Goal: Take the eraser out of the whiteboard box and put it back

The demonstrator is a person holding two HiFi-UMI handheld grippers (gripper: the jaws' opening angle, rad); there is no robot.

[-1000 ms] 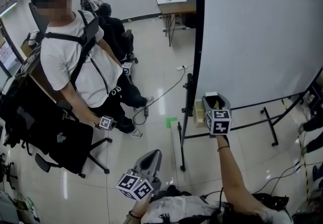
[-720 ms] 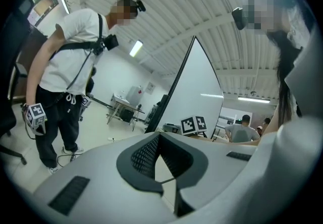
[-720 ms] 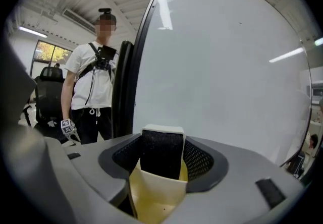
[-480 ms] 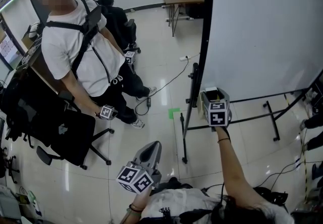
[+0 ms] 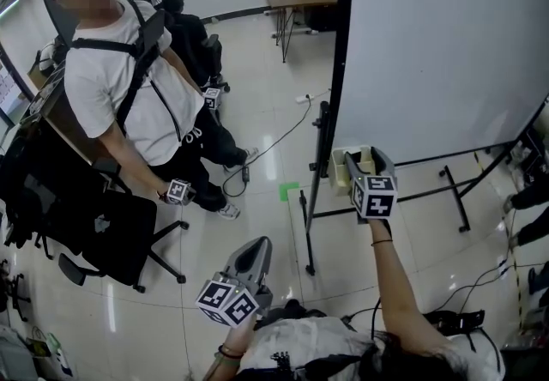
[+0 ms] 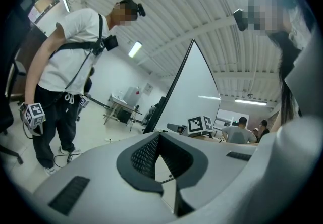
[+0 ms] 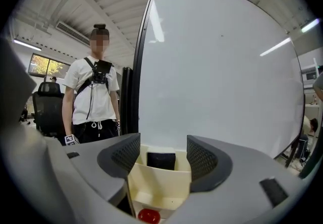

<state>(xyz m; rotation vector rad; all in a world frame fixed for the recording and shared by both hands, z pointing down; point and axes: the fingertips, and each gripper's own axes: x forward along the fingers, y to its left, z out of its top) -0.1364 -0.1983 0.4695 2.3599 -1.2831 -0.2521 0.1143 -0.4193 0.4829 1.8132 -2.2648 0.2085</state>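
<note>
The cream whiteboard box (image 5: pixel 344 170) hangs on the whiteboard's stand, low on its left side. In the right gripper view the black eraser (image 7: pixel 161 160) stands upright in the box's (image 7: pixel 159 185) rear compartment. My right gripper (image 7: pixel 163 147) points straight at the box with one jaw to each side of it. Its jaws are opening, and the pads touch neither box nor eraser. The head view shows that gripper (image 5: pixel 360 165) at the box's near side. My left gripper (image 5: pixel 255 256) hangs low near my body, pointing away, jaws together (image 6: pixel 160 140) with nothing in them.
The large whiteboard (image 5: pixel 446 45) stands on a black frame with floor legs (image 5: pixel 310 233). A red object (image 7: pixel 148 215) lies in the box's front compartment. A person in a white shirt (image 5: pixel 129 87) with grippers stands left beside a black office chair (image 5: pixel 111 233). A cable (image 5: pixel 274 143) crosses the floor.
My right gripper has edged forward, so the box that stood to its left now sits at its tips. The left gripper has kept its place.
</note>
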